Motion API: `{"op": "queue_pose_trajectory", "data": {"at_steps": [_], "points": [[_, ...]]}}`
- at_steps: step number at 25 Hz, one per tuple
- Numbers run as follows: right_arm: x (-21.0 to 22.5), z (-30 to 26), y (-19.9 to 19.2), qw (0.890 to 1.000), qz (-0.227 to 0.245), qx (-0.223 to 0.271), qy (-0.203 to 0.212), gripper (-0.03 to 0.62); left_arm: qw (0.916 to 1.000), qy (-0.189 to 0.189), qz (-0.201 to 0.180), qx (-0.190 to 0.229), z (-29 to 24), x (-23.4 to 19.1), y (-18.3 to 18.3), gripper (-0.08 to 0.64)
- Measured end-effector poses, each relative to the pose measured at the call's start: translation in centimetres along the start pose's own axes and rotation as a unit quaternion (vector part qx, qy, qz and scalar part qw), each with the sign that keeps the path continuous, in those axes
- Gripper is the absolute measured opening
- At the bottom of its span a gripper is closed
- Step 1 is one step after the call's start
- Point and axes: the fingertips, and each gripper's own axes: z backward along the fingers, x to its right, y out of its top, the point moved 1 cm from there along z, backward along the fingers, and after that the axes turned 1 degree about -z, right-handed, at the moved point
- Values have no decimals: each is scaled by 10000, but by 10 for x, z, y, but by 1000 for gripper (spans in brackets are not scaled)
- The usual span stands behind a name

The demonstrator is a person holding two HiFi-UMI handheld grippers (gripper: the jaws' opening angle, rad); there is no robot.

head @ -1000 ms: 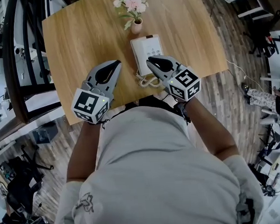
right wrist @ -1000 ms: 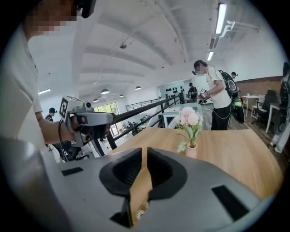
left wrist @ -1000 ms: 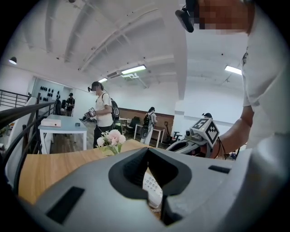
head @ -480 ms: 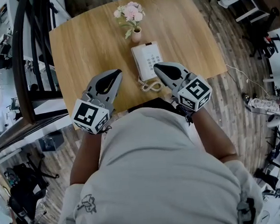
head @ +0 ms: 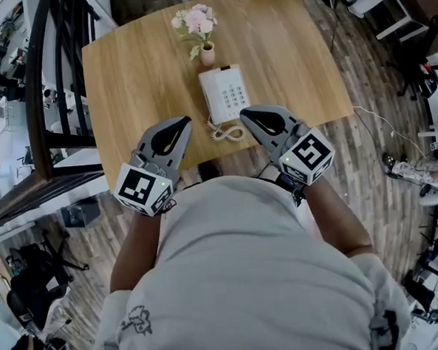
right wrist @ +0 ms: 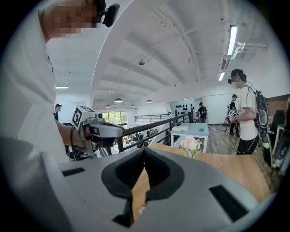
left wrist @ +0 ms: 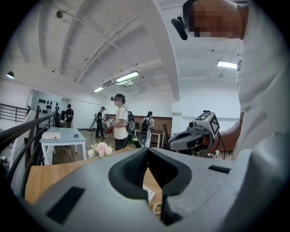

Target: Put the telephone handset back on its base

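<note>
Head view: telephone [head: 225, 94] beyond closed jaws

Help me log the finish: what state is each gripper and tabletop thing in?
Left gripper: fingers shut, empty.
Right gripper: fingers shut, empty.
Handset: lying on its base.
Base: flat on the table.
Cord: coiled, slack.
Vase: upright, holding flowers.

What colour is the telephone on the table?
The telephone is white; the head view shows it best.
</note>
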Motion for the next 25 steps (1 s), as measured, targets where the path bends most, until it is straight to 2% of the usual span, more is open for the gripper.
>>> {"op": "queue_pose_trajectory", "data": {"at_steps": [9, 14, 19, 25], "points": [[-15, 90, -21, 9988, -10, 124, 473, 5, 9996, 268, 110, -18, -35, 104, -3, 6], [-20, 139, -31, 9973, -9, 245, 695, 5, 9988, 488, -20, -45, -39, 161, -2, 6], [-33, 169, -37, 9965, 0, 212, 812, 5, 9975, 700, -16, -28, -22, 192, 0, 6], [-63, 180, -31, 9971, 28, 297, 698, 5, 9977, 664, -111, 4, 8, 206, 2, 6]]}}
